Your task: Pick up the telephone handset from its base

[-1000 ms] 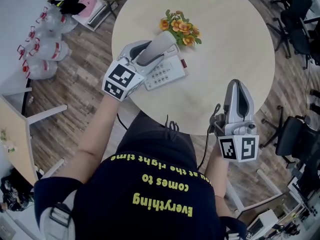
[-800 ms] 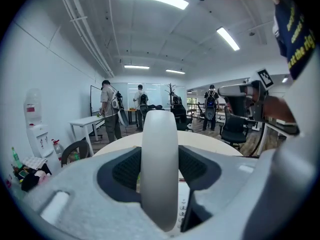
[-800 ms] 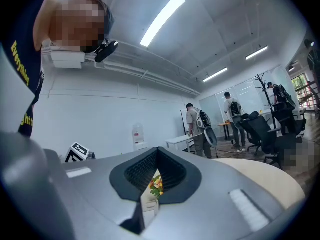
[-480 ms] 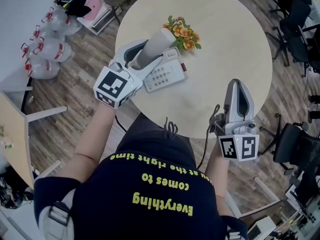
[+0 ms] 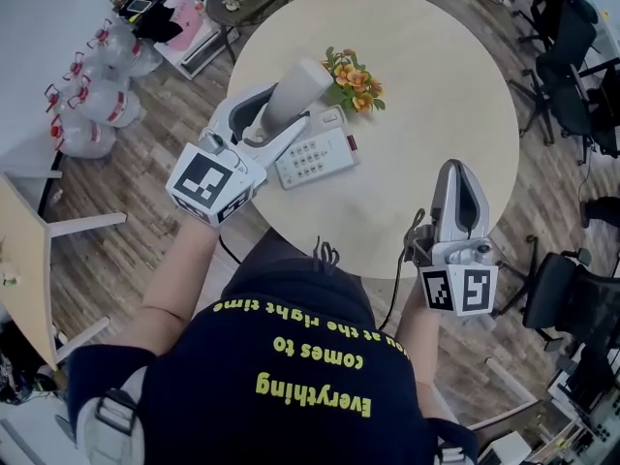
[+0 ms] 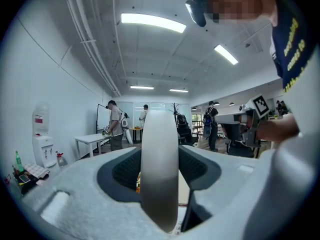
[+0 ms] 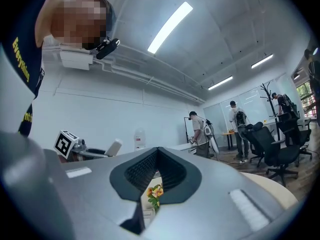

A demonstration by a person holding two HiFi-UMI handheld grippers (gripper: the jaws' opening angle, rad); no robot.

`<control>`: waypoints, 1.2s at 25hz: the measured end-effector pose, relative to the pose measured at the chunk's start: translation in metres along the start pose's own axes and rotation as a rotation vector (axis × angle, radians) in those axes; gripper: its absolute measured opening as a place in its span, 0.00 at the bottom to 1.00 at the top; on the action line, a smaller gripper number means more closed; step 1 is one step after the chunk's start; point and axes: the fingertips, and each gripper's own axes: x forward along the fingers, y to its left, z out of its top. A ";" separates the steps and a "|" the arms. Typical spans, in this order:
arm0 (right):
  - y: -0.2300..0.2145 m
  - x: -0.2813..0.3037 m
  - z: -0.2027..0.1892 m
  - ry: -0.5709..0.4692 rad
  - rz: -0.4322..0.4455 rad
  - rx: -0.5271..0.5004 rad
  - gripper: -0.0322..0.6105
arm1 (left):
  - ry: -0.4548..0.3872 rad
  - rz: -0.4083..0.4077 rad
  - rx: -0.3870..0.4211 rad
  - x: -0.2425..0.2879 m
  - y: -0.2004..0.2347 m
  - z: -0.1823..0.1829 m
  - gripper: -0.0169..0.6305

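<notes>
My left gripper (image 5: 274,122) is shut on the grey-white telephone handset (image 5: 295,92), which it holds lifted clear above the white telephone base (image 5: 312,155) on the round table (image 5: 441,85). In the left gripper view the handset (image 6: 159,164) stands upright between the jaws. A dark cord runs down from it toward the base. My right gripper (image 5: 457,187) hovers at the table's near right edge, its jaws shut with nothing between them. In the right gripper view the left gripper's marker cube (image 7: 65,142) and the handset (image 7: 113,147) show at the left.
A small bunch of orange flowers (image 5: 353,67) lies on the table just behind the phone. Water jugs (image 5: 85,114) and clutter sit on the wood floor at the left; office chairs (image 5: 572,56) stand at the right. Several people stand at desks far across the room.
My left gripper has risen with the handset, lifting it off the base and away from it. The right gripper has barely moved.
</notes>
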 end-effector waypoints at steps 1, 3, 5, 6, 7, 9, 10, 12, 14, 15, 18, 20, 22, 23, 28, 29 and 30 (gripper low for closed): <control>0.000 0.000 0.002 -0.004 0.001 -0.003 0.07 | -0.012 0.002 0.000 -0.002 0.000 0.005 0.38; 0.000 0.000 0.007 -0.014 0.001 -0.009 0.07 | -0.040 0.003 -0.005 -0.005 -0.001 0.014 0.38; 0.002 -0.001 0.011 -0.023 0.000 -0.014 0.07 | -0.068 0.000 -0.011 -0.010 -0.003 0.022 0.38; 0.003 -0.002 0.013 -0.027 0.000 -0.016 0.07 | -0.081 -0.001 -0.014 -0.013 -0.003 0.025 0.38; 0.003 -0.002 0.015 -0.032 -0.001 -0.019 0.07 | -0.092 -0.001 -0.018 -0.015 -0.003 0.027 0.38; 0.004 -0.003 0.018 -0.040 -0.003 -0.024 0.07 | -0.110 0.004 -0.026 -0.019 -0.003 0.031 0.38; 0.004 -0.004 0.019 -0.043 -0.004 -0.027 0.07 | -0.118 0.005 -0.030 -0.021 -0.004 0.033 0.38; 0.004 -0.007 0.021 -0.049 -0.006 -0.033 0.07 | -0.131 0.007 -0.034 -0.023 -0.006 0.036 0.38; 0.003 -0.009 0.023 -0.053 -0.009 -0.039 0.07 | -0.141 0.005 -0.034 -0.025 -0.008 0.039 0.38; 0.003 -0.009 0.024 -0.055 -0.010 -0.041 0.07 | -0.146 0.005 -0.032 -0.026 -0.009 0.040 0.38; 0.004 -0.009 0.025 -0.059 -0.010 -0.049 0.07 | -0.155 0.007 -0.031 -0.028 -0.010 0.044 0.38; 0.004 -0.009 0.024 -0.059 -0.011 -0.054 0.07 | -0.158 0.010 -0.030 -0.029 -0.010 0.045 0.38; 0.005 -0.009 0.024 -0.057 -0.010 -0.059 0.07 | -0.161 0.012 -0.028 -0.029 -0.010 0.046 0.38; 0.005 -0.009 0.025 -0.057 -0.009 -0.060 0.07 | -0.162 0.014 -0.027 -0.029 -0.010 0.047 0.38; 0.005 -0.010 0.026 -0.062 -0.013 -0.064 0.07 | -0.164 0.017 -0.030 -0.030 -0.010 0.047 0.38; 0.005 -0.010 0.026 -0.062 -0.015 -0.064 0.07 | -0.163 0.016 -0.031 -0.030 -0.010 0.046 0.38; 0.004 -0.011 0.026 -0.063 -0.019 -0.064 0.07 | -0.162 0.016 -0.031 -0.030 -0.010 0.046 0.38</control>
